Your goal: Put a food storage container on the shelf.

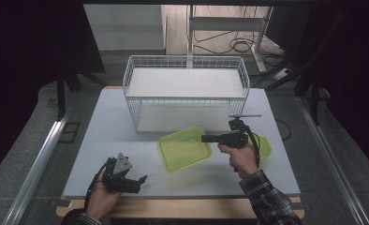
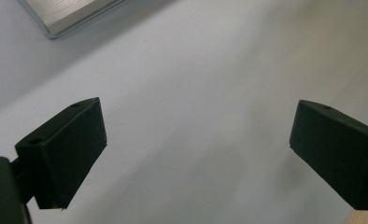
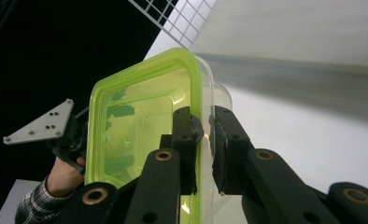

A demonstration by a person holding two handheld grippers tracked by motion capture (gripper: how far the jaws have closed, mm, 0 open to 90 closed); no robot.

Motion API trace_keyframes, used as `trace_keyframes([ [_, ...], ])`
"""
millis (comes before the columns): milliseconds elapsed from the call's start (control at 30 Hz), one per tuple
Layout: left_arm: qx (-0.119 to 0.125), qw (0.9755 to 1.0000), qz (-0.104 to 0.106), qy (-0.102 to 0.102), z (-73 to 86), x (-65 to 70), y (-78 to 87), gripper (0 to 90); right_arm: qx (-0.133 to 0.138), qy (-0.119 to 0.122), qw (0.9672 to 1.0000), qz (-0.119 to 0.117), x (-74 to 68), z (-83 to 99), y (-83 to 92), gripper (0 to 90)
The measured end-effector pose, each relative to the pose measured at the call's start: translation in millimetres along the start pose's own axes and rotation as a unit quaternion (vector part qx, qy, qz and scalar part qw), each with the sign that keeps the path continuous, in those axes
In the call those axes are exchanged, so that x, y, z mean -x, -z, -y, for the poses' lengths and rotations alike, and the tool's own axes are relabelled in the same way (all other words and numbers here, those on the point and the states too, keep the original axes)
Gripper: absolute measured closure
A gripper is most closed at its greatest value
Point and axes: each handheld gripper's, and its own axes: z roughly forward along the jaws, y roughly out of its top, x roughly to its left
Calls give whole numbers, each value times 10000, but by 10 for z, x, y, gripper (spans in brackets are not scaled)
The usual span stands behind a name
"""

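The right gripper (image 1: 206,138) pinches the rim of a green box (image 1: 184,148), its jaws nearly shut on the wall (image 3: 201,116), one inside and one outside. In the high view the box sits near the middle of the table (image 1: 103,140), just in front of the wire basket (image 1: 186,89). Its long axis runs left to right, slightly slanted, with the open side up. In the right gripper view it looks tipped on edge, and nothing shows inside it. A second green piece (image 1: 264,146) lies behind the right hand (image 1: 241,157).

The left gripper (image 1: 138,180) rests at the table's near left edge, jaws wide apart with nothing between them.

The table is pale grey on a wooden base. The room around it is dark, with cables on the floor beyond. The basket holds nothing.
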Motion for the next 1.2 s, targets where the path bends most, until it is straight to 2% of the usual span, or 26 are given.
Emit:
trace_keyframes([
  [300, -30, 10000, 8, -30, -1, 7, -8, 34, 116, 132, 9998, 47, -142, -203, 115, 797],
  [467, -31, 10000, 33, -31, -7, 8, -14, 33, 228, 286, 9993, 126, -240, -329, 206, 798],
  [800, 102, 9998, 145, 120, -4, -22, -7, 21, 489, 193, 9986, 97, -329, -573, 365, 798],
  [1200, 114, 9997, 161, 124, -5, -26, -7, 14, 775, 231, 9967, 115, -462, -886, 485, 798],
])
